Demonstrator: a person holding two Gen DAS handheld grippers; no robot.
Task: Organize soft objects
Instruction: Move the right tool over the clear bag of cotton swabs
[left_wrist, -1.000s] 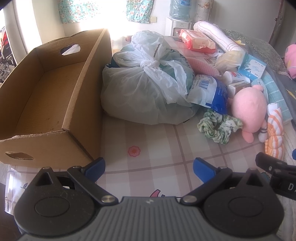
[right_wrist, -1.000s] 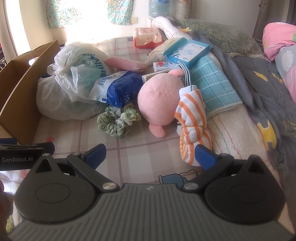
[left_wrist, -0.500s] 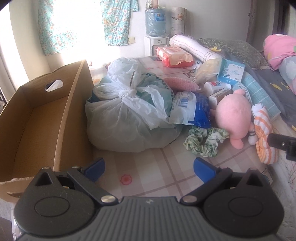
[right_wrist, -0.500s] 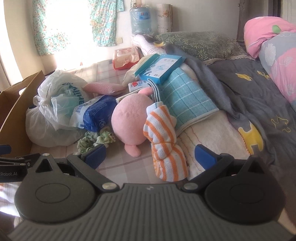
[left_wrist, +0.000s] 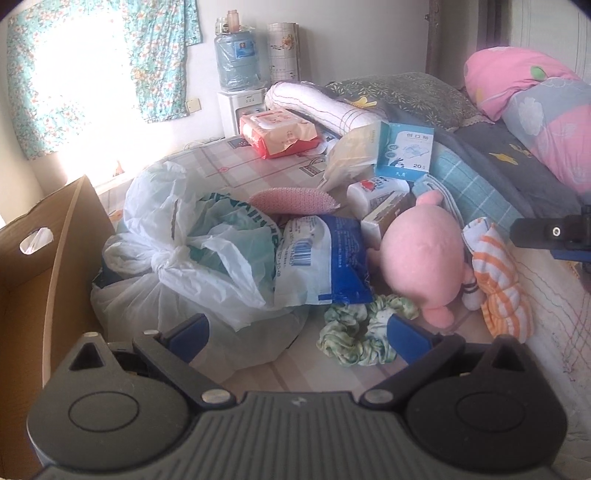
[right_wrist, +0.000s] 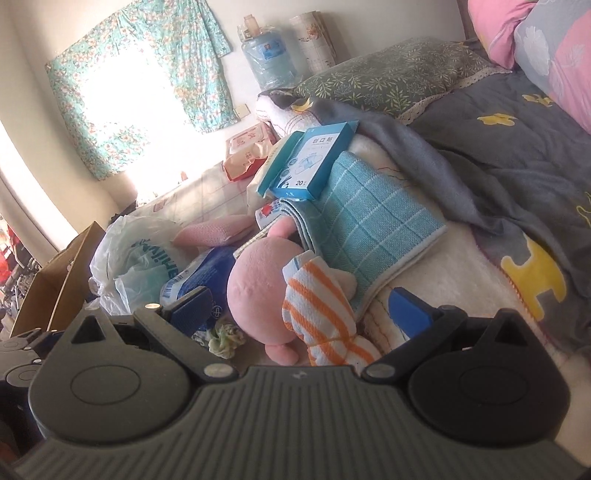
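A pink plush toy (left_wrist: 421, 254) (right_wrist: 258, 288) lies on the bed beside an orange-striped cloth bundle (left_wrist: 498, 280) (right_wrist: 321, 314). In front of them sits a green scrunchie (left_wrist: 354, 332) (right_wrist: 225, 338). A knotted white plastic bag (left_wrist: 177, 258) (right_wrist: 136, 258) leans against an open cardboard box (left_wrist: 44, 266) (right_wrist: 51, 284) on the left. My left gripper (left_wrist: 295, 334) is open, hovering before the bag and scrunchie. My right gripper (right_wrist: 299, 306) is open, with the striped bundle and plush between its blue fingertips (right_wrist: 410, 312). It also shows at the right edge of the left wrist view as a black bar, the right gripper (left_wrist: 554, 236).
A blue-and-white packet (left_wrist: 325, 258), a pink mesh pouch (left_wrist: 291, 199), a teal checked towel (right_wrist: 373, 221), a blue box (right_wrist: 310, 162) and a red wipes pack (left_wrist: 280, 133) crowd the bed. A grey quilt (right_wrist: 498, 158) and pillows (left_wrist: 524, 85) lie to the right.
Both grippers have lifted and tilted up, so more of the room shows. The right gripper moved forward over the striped bundle and plush. Nothing was picked up.
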